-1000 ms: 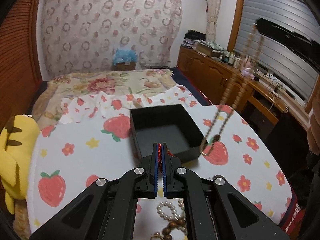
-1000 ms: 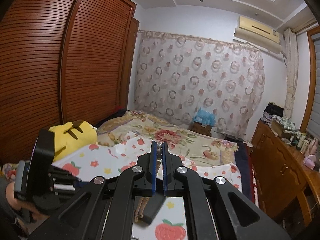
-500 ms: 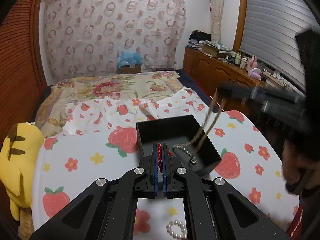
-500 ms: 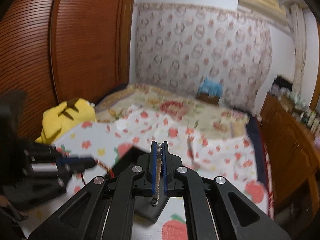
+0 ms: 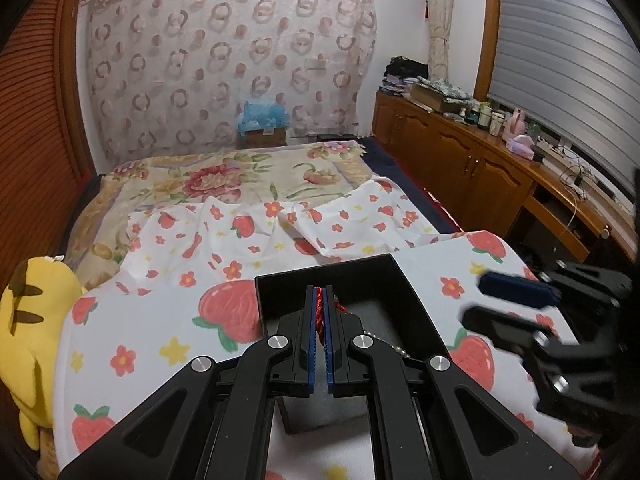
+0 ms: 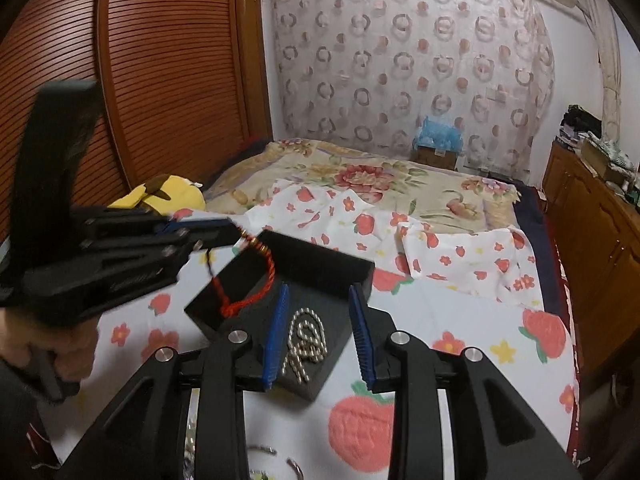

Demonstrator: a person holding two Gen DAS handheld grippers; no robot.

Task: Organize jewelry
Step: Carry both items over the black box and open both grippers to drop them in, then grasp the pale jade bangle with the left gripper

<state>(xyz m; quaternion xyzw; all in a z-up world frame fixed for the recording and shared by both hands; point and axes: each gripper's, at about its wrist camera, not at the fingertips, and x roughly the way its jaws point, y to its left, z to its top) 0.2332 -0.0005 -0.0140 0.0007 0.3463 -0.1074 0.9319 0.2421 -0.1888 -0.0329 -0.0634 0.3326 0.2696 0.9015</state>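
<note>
A black open box [image 5: 408, 312] [image 6: 320, 258] sits on the strawberry-print cloth. My left gripper [image 5: 319, 308] [image 6: 228, 232] is shut on a red cord bracelet [image 5: 319, 312] [image 6: 248, 300], which dangles over the box's left side. My right gripper [image 6: 318, 332] [image 5: 496, 300] is open, just above the box. A silver bead necklace [image 6: 306, 340] lies coiled on the box floor between its fingers; a bit of it shows in the left wrist view [image 5: 384, 345].
More jewelry pieces [image 6: 280, 460] lie on the cloth near the front edge. A yellow plush toy [image 5: 28, 328] [image 6: 160, 196] sits at the left. A wooden dresser [image 5: 500, 172] runs along the right. The bed [image 6: 360, 172] lies behind.
My right gripper lowered the bead necklace into the box, opened, and let it go. My left gripper moved forward over the box with the red cord.
</note>
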